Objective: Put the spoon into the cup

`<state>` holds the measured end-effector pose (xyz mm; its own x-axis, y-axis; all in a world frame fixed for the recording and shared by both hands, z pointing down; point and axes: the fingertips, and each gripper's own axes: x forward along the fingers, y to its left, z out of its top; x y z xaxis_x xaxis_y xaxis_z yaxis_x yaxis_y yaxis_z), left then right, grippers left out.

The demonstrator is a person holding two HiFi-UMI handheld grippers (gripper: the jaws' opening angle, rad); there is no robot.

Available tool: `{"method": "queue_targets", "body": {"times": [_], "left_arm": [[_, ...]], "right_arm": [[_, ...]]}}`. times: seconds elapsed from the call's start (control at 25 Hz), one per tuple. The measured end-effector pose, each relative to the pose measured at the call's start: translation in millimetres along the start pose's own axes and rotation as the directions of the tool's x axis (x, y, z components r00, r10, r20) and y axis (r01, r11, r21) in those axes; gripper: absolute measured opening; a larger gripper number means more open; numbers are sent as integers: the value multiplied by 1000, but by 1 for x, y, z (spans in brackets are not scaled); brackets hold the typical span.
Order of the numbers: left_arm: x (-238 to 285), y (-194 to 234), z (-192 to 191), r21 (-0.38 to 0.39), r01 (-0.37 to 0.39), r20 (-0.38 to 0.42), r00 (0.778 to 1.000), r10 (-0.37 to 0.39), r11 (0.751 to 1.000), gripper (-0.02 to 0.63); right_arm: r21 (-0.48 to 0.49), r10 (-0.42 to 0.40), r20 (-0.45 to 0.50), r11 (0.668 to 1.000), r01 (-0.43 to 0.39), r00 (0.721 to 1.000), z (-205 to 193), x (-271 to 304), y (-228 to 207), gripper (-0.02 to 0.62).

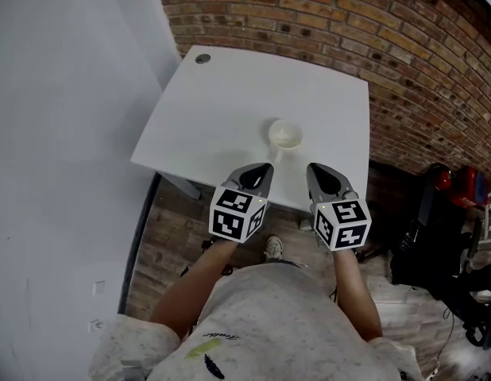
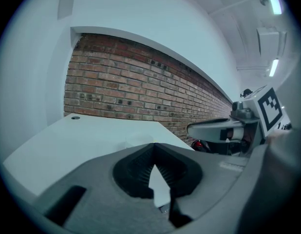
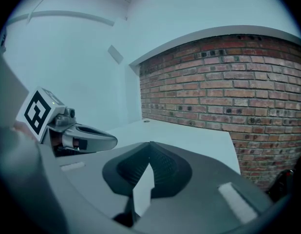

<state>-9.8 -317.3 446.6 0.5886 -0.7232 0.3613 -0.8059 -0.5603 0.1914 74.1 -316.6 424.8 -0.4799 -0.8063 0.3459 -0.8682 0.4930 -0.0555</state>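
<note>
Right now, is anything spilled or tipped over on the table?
No, nothing stands out. The cup stands upright on the white table, with no spill around it. The left gripper and right gripper are shut and empty.

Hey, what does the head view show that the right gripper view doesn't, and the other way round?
Only the head view shows the small round white cup standing on the table, and the person's grey shirt. Only the right gripper view shows the right gripper close up: its black ribbed jaws meet at the tips with nothing between them. Both views show the white rectangular table, the red brick wall and the left gripper with its black-and-white marker cube.
</note>
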Motion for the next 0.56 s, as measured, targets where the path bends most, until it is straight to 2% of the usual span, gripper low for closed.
{"method": "queue_targets", "body": {"times": [0.56], "left_arm": [[4,-4,-1,2,1,-10,1000,-1,1000,-8]], "right_arm": [[15,-5,-3,1000,5,1000,-4,-1,-7,11]]}}
